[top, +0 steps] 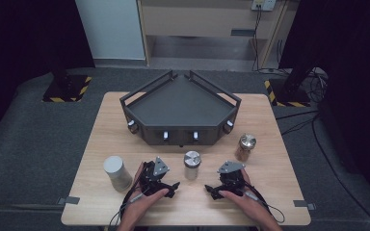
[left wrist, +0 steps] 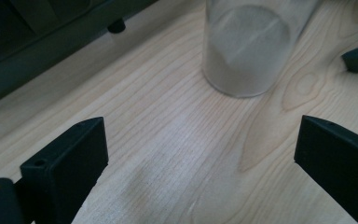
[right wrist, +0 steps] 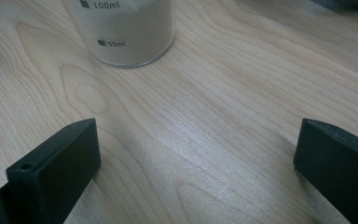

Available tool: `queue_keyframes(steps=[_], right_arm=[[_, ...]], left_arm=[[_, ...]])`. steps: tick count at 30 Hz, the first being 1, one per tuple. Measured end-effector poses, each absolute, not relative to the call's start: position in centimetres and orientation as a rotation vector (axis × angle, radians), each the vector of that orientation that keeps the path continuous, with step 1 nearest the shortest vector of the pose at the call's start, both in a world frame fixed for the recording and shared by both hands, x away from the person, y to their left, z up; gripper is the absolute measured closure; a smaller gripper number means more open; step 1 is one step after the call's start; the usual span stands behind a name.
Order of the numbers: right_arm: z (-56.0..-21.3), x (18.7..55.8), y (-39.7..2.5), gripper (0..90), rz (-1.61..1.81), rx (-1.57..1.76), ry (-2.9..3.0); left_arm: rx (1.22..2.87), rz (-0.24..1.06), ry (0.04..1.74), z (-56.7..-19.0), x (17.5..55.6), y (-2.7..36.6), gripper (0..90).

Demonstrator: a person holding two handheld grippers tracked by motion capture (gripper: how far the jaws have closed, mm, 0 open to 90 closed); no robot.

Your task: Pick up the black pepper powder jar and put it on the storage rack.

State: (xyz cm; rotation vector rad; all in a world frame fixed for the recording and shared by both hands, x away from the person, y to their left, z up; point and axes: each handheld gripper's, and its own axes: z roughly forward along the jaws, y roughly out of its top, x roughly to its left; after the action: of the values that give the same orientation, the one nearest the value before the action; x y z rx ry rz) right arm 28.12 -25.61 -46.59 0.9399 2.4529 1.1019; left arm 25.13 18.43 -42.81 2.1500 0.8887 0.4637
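A clear jar with a metal lid [top: 191, 164] stands at the table's front middle, half full of white powder. My left gripper [top: 173, 186] rests on the wood just to its left, my right gripper [top: 211, 190] just to its right, their tips turned toward each other. In the left gripper view the jar [left wrist: 247, 46] sits ahead of the open left gripper [left wrist: 200, 154], which has bare wood between its jaws. The right gripper view shows the jar [right wrist: 126, 28], marked 50ml and 100ml, ahead of the open right gripper [right wrist: 196, 158].
A dark five-sided tray with rails [top: 180, 103] fills the middle of the table behind the jar. A white cylinder [top: 117, 172] stands at the front left. A brown-filled jar with a metal lid [top: 245, 147] stands at the right.
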Motion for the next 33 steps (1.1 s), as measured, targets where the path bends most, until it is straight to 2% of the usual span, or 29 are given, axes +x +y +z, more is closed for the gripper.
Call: queue_keyframes(steps=[33], right_arm=[[-46.6,27.9,-25.5,0.6,1.097,0.951,2.445]], left_arm=[[2.156,0.536,0.844,-37.3,22.6,19.8,1.5]])
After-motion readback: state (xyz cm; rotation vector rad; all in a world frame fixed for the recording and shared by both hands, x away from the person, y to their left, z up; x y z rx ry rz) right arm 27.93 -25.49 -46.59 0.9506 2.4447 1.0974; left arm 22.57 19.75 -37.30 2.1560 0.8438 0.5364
